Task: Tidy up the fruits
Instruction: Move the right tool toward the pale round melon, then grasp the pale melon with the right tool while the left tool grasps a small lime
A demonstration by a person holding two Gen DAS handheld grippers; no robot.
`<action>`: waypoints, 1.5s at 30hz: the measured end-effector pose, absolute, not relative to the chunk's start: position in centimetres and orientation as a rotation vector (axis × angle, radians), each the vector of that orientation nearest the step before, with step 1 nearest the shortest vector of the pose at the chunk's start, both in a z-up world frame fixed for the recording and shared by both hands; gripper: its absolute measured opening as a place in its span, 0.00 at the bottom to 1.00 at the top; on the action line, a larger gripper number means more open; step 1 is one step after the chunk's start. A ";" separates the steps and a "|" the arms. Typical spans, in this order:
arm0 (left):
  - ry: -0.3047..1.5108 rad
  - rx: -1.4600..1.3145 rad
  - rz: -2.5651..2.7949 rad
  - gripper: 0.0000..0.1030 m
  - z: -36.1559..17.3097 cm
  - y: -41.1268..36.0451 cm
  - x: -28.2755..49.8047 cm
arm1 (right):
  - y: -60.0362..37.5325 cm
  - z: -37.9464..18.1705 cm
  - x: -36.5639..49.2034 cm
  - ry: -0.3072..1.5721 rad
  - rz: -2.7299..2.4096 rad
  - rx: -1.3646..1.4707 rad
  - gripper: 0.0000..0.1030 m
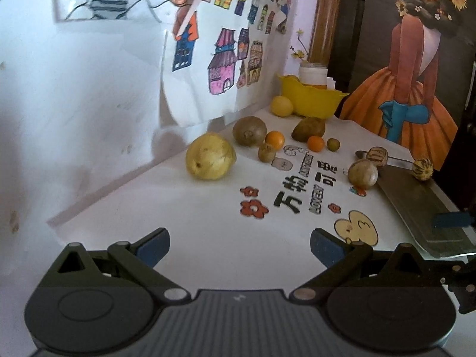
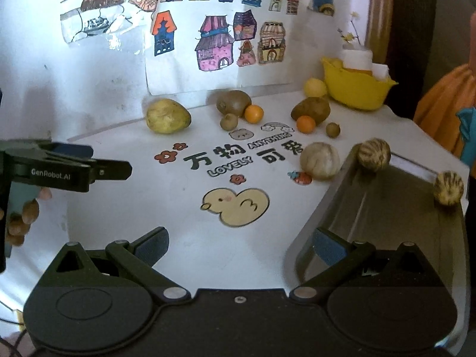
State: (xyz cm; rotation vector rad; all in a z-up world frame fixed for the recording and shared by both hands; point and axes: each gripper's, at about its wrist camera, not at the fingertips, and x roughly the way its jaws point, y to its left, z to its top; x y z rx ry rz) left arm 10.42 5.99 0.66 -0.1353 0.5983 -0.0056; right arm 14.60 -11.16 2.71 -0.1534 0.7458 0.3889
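Black tool, blue pads

The left gripper hung above the surface with its jaws spread wide and nothing between them, the blue pads facing each other across bare white. Seen from the right wrist camera, the same left gripper reached in level from the left side, well above the surface, with the person's hand curled beneath its body. The right gripper also hung over the surface, jaws spread wide and empty, its right-hand blue pad above the surface's far right part.
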 end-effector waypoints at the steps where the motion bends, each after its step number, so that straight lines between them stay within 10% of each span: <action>1: 0.596 -0.130 -0.008 1.00 0.8 5.9 10.8 | -11.2 2.8 15.0 0.749 0.396 -0.164 0.99; 35: 0.641 0.036 -0.204 0.99 0.1 1.4 28.7 | -14.7 0.1 29.1 0.735 0.512 -0.477 0.97; 45: 0.664 0.052 -0.226 0.81 -0.5 1.7 29.7 | -14.3 -0.9 30.4 0.748 0.535 -0.478 0.85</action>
